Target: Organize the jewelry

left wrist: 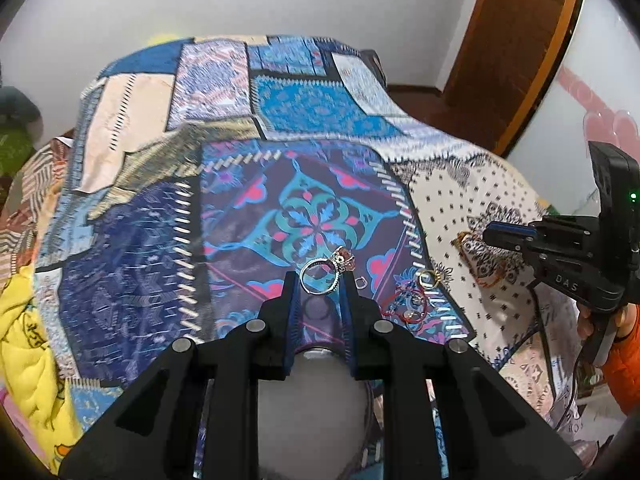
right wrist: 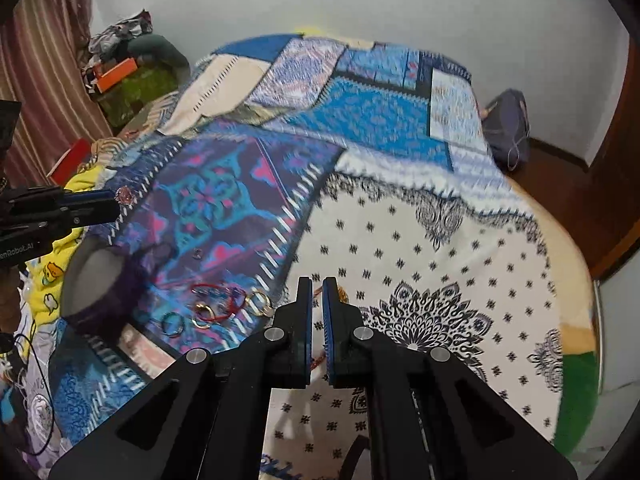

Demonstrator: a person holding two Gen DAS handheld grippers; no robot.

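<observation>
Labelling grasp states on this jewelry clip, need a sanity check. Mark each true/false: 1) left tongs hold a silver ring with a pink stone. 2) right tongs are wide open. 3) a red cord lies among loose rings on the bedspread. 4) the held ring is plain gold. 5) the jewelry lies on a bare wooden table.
1) True: the left tongs are shut on the silver ring, with the pink stone on its far side.
2) False: the right tongs are shut, pads nearly together, with something thin and orange between them.
3) True: the red cord lies among loose rings.
4) False: it is silver with a pink stone.
5) False: it lies on a patterned bedspread.
</observation>
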